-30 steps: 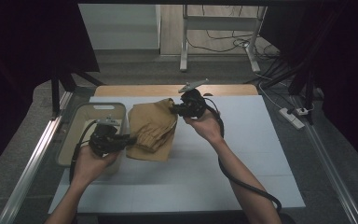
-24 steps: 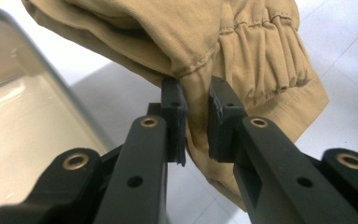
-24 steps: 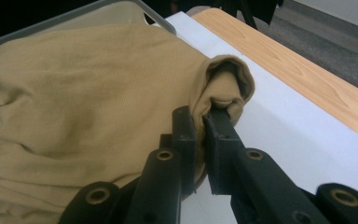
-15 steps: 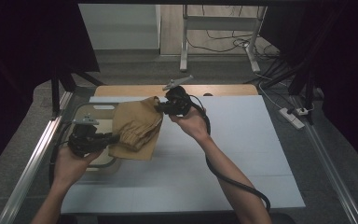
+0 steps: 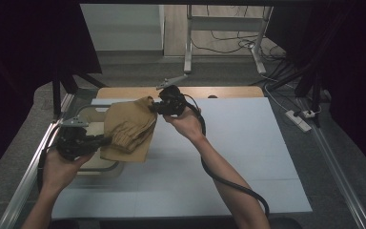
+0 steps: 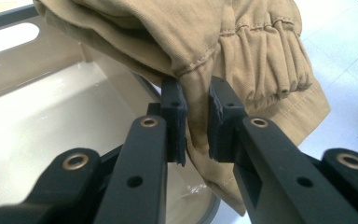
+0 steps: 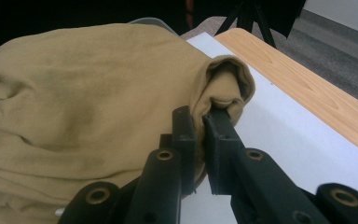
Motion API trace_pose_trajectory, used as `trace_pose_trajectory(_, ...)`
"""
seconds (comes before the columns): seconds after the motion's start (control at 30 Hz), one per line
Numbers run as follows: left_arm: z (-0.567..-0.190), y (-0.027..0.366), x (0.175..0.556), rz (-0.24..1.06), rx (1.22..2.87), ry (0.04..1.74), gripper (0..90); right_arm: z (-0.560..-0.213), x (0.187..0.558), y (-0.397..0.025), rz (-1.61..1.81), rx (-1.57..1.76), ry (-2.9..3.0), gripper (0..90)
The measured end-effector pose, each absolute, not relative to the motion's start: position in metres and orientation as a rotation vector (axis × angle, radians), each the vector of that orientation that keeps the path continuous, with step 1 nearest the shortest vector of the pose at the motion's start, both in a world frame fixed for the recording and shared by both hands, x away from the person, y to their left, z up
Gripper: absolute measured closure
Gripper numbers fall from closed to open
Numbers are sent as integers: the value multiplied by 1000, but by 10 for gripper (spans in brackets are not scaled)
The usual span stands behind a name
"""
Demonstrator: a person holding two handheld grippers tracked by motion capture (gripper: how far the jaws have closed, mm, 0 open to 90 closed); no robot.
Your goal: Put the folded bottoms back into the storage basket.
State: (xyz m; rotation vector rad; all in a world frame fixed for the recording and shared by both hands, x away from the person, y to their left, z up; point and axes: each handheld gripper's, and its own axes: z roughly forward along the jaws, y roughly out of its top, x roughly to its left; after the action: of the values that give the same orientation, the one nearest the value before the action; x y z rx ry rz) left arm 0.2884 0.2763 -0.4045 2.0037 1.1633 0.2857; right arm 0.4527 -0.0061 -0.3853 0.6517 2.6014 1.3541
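White table [image 5: 248, 157] lying bare at frame right, your left gripper [image 5: 106, 140] and right gripper [image 5: 155, 108] both pinching the tan garment [image 5: 126, 131], its lower edge overhanging the beige tray [image 5: 106, 165] at frame left.

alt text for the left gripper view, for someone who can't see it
The left gripper pinches a fold of a tan garment between its two black fingers, near an elastic cuff. Below and left sits a pale plastic bin, with the white table at right.

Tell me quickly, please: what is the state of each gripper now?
Left gripper: closed on the tan garment, near its elastic cuff.
Right gripper: closed on a folded edge of the same garment.
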Motion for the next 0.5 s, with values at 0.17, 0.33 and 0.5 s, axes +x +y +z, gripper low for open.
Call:
trace_pose_trajectory(0.17, -406, 284, 285, 292, 1997, 1179, 777, -387, 454, 5, 1360, 642, 2610, 831)
trace_pose_trajectory(0.33, -408, 296, 283, 297, 1990, 1202, 776, -389, 453, 17, 1355, 626, 2622, 831)
trace_pose_trajectory(0.5, -410, 307, 279, 309, 1985, 1227, 776, -392, 452, 31, 1356, 613, 2628, 831)
